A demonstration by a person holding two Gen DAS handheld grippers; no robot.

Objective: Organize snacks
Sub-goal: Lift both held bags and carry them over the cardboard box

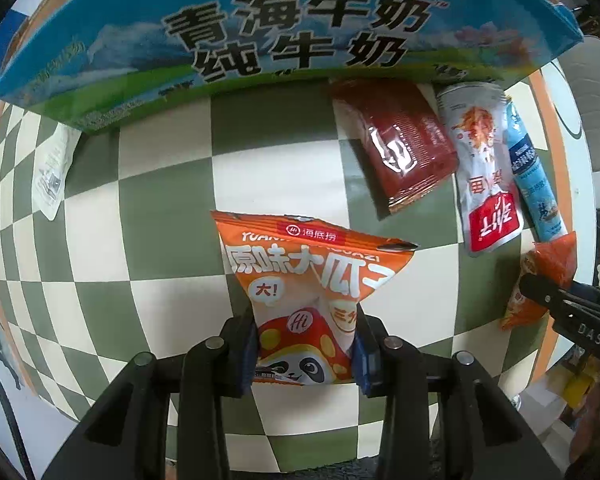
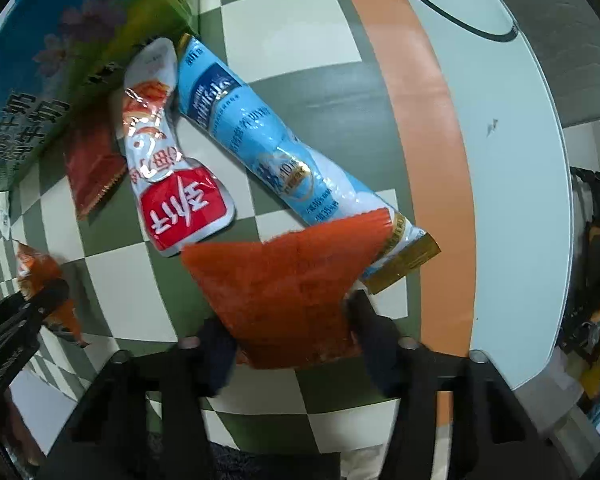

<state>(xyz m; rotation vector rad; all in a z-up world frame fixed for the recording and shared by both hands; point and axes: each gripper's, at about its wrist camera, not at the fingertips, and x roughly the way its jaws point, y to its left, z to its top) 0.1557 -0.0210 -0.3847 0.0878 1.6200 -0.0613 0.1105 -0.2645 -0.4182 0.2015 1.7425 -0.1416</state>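
Two orange packets: left tongs (image 1: 306,354) clenching one (image 1: 312,292), right tongs (image 2: 290,344) clenching other (image 2: 288,300).

ahead of me the milk carton (image 1: 284,32) walls off the far side. bare checkered tablecloth (image 1: 160,184) lies open to my left; on the right the dark red packet (image 1: 400,140), white pouch (image 1: 480,168) and blue stick (image 2: 260,136) crowd together.

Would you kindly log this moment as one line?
left gripper: shut on orange seed packet | right gripper: around red-orange packet | milk carton: behind
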